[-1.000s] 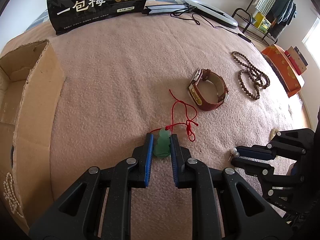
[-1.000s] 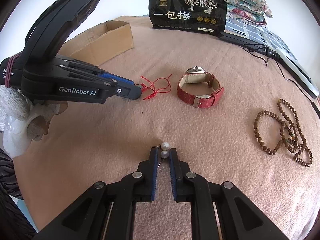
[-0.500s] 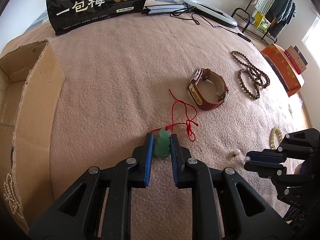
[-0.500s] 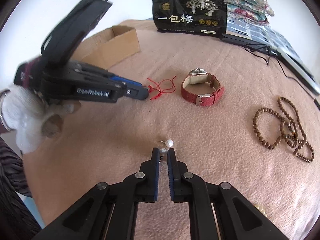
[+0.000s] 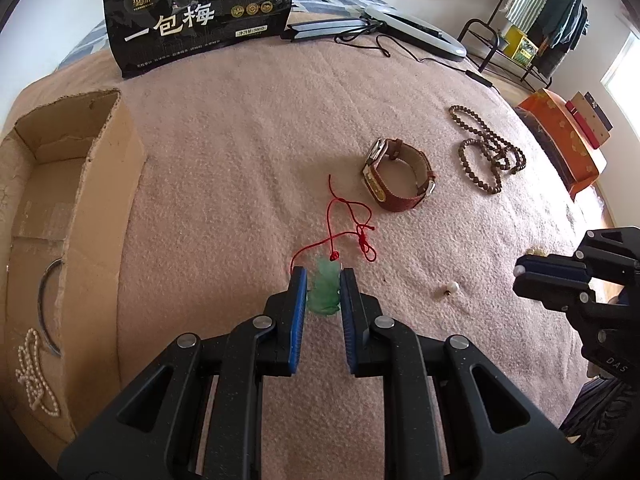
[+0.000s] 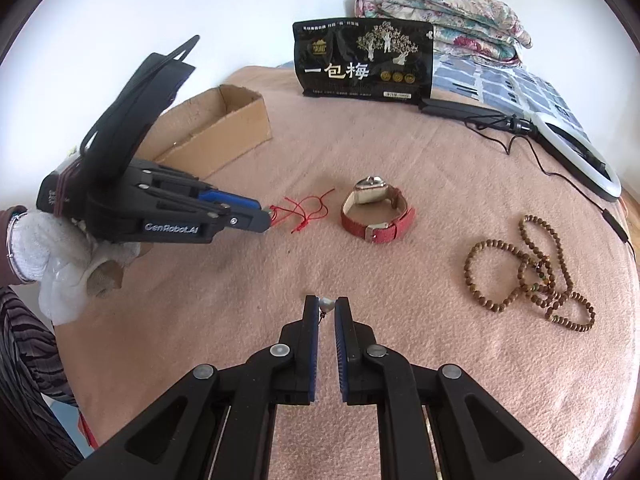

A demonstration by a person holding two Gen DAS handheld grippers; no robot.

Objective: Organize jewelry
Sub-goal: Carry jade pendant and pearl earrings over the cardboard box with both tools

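From my end the blanket (image 5: pixel 240 152) looks like fuzzy matte pink fleece. Box (image 5: pixel 108 184) is rough raw cardboard. Pendant (image 5: pixel 325 292) reads as frosted green stone on thin red cord (image 5: pixel 344 224), the watch (image 6: pixel 376 212) has a grainy red leather strap, and the beads (image 6: pixel 528 276) look wooden.

**Bedroom clutter around a pink blanket**

A black snack bag with white Chinese lettering (image 6: pixel 364 65) stands at the far edge of the pink fleece blanket (image 6: pixel 440 360). Beside it lie a white ring light (image 6: pixel 580 160) and its black cable (image 6: pixel 560 176). Folded floral quilts (image 6: pixel 444 20) are stacked behind.
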